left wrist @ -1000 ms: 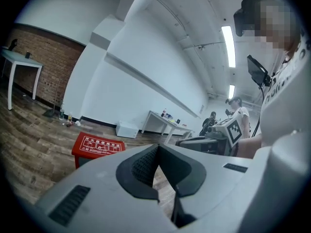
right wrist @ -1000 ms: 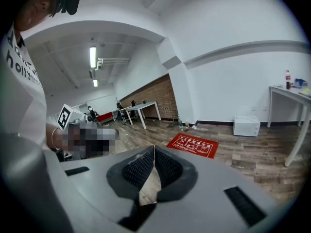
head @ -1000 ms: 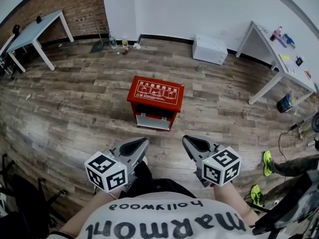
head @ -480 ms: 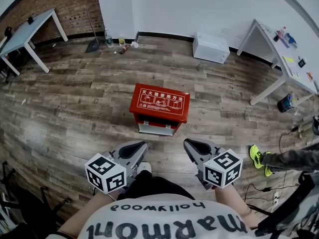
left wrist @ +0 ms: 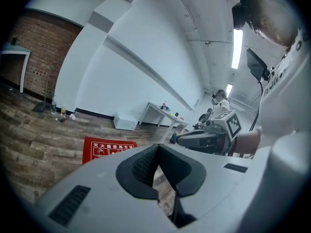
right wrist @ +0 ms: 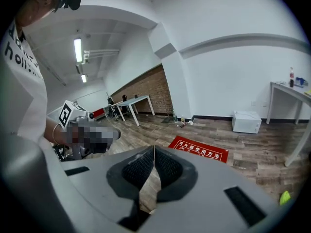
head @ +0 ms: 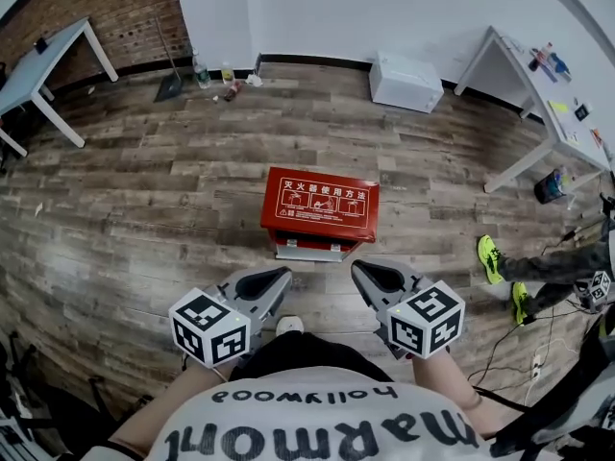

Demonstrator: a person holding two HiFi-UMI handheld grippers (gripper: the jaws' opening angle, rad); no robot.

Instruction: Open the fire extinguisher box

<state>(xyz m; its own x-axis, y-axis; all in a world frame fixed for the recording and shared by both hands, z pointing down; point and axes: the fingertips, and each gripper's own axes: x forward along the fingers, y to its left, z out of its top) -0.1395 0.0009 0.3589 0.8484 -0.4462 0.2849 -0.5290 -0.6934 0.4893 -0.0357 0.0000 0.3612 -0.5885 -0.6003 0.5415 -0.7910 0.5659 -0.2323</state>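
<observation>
The red fire extinguisher box (head: 320, 209) stood on the wooden floor (head: 144, 190), away from the walls. The left gripper (head: 279, 277) and right gripper (head: 361, 271) hung side by side near its front, not touching it, each with jaws pressed together and empty.

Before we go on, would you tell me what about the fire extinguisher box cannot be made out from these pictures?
Latch on the red box: head view, front face too small and foreshortened.
Box front: in the two gripper views, hidden behind the body of the left gripper or the right gripper; only the lid shows.
Contents: all views, the lid covers them.
Lid print: too small to read in any view.
</observation>
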